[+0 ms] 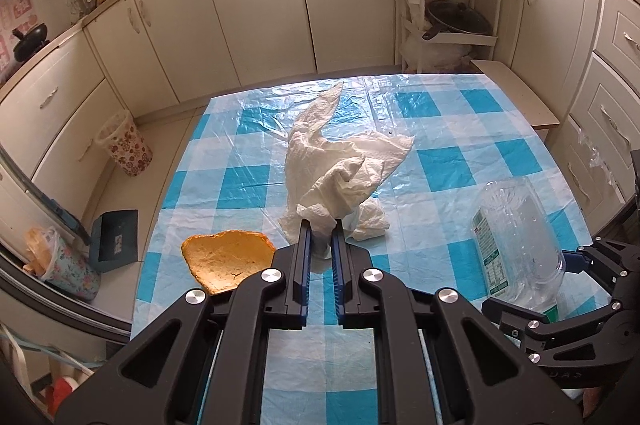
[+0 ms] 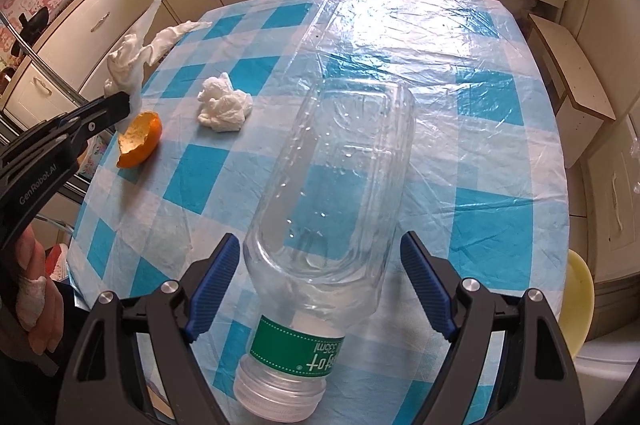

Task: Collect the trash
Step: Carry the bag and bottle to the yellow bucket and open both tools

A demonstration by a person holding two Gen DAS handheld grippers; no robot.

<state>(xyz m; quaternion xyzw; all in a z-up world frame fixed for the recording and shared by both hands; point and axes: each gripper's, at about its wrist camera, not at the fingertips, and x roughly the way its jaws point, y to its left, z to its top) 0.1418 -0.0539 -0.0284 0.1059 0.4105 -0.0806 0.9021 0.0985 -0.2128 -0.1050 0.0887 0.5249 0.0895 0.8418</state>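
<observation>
My left gripper [image 1: 320, 231] is shut on a large white paper towel [image 1: 340, 161] and holds it above the checked tablecloth; it also shows in the right wrist view [image 2: 132, 61]. An orange peel [image 1: 224, 259] lies left of it, also seen in the right wrist view [image 2: 140, 139]. A small crumpled tissue [image 2: 224, 103] lies on the cloth. My right gripper [image 2: 322, 281] is open, its jaws on either side of a clear empty plastic bottle [image 2: 336, 193] lying on the table, cap toward me. The bottle also shows in the left wrist view [image 1: 516, 241].
The table has a blue-and-white checked plastic cloth [image 1: 440, 153]. A floral waste bin [image 1: 126, 145] stands on the floor to the left. A dustpan [image 1: 116, 239] and floral bag [image 1: 68, 265] sit by the table's left edge. A wooden stool [image 1: 516, 93] stands at the far right.
</observation>
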